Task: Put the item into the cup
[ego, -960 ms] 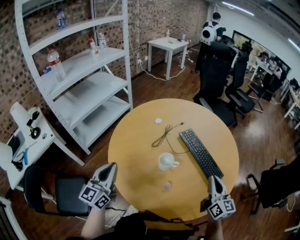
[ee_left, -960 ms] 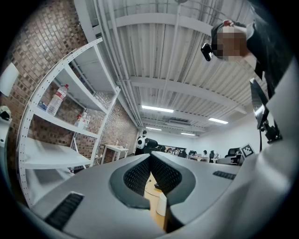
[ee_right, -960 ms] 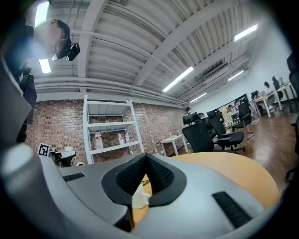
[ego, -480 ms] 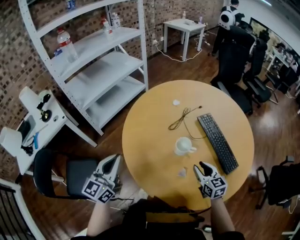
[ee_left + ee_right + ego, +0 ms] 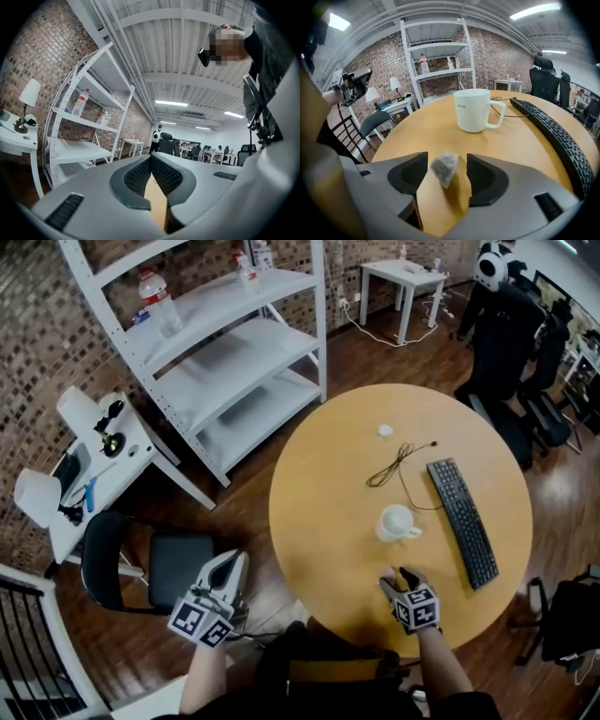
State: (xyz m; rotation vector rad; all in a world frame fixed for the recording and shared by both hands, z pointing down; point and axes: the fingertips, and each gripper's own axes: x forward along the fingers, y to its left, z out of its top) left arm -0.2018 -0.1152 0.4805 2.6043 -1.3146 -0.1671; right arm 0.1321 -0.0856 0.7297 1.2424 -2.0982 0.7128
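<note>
One crinkly pyramid teabag (image 5: pixel 443 169) is sitting loose between the right gripper (image 5: pixel 446 159)'s opening jaws, angled low toward the ribbed cup (image 5: pixel 473 110).

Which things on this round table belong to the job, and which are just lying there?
In the job: tea bag, between the opening jaws of the right gripper; white cup.
Just lying about: keyboard, black cable, small white object.
</note>
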